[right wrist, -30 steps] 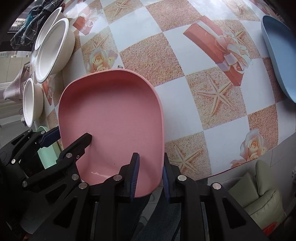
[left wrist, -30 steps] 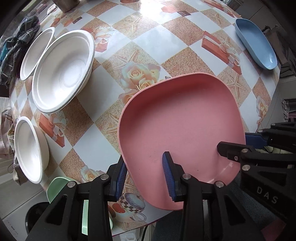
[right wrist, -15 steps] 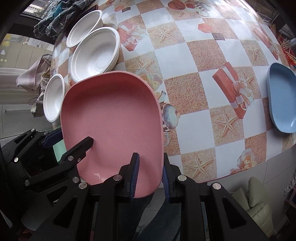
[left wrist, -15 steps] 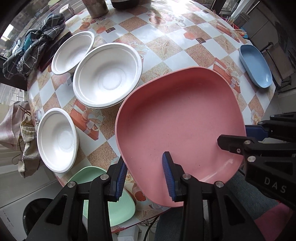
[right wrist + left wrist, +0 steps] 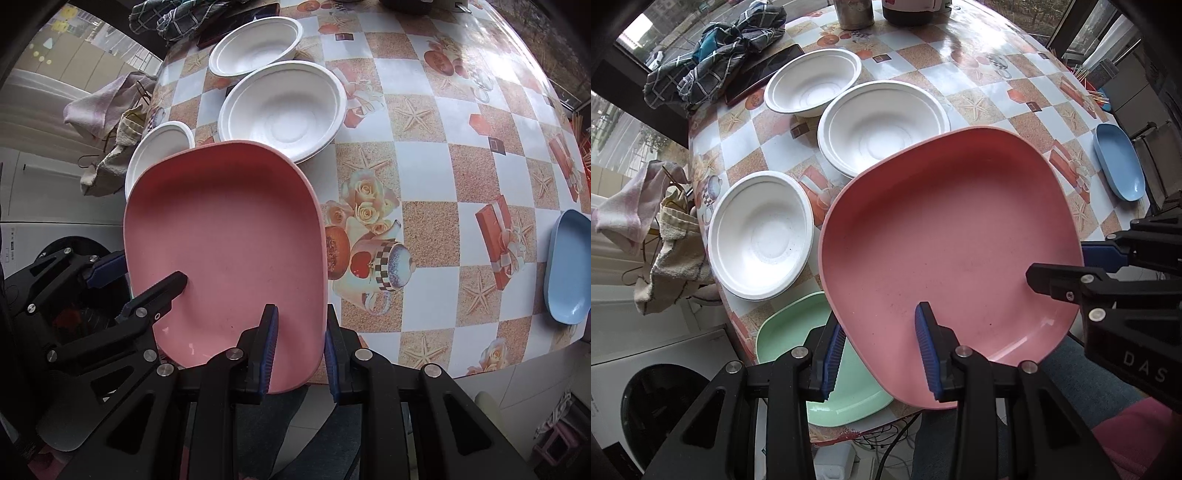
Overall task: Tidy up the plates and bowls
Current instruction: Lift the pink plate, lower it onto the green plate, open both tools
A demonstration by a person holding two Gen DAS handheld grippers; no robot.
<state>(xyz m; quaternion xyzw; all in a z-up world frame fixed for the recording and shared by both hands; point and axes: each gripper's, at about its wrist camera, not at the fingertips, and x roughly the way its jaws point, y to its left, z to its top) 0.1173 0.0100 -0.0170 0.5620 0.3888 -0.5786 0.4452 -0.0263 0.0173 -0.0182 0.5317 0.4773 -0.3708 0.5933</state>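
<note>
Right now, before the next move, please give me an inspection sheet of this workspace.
Surface: round table with patterned cloth.
Job's things: pink plate held above the table; three white bowls; green plate; blue plate.
Clutter: checked cloth, towels, metal cup.
Grippers: left hand-held gripper and right hand-held gripper each clamp the pink plate's rim.
Cables: some under the table edge.
Surroundings: washing machine.

Plaid cloth, metal cup, towels, washing machine.
</note>
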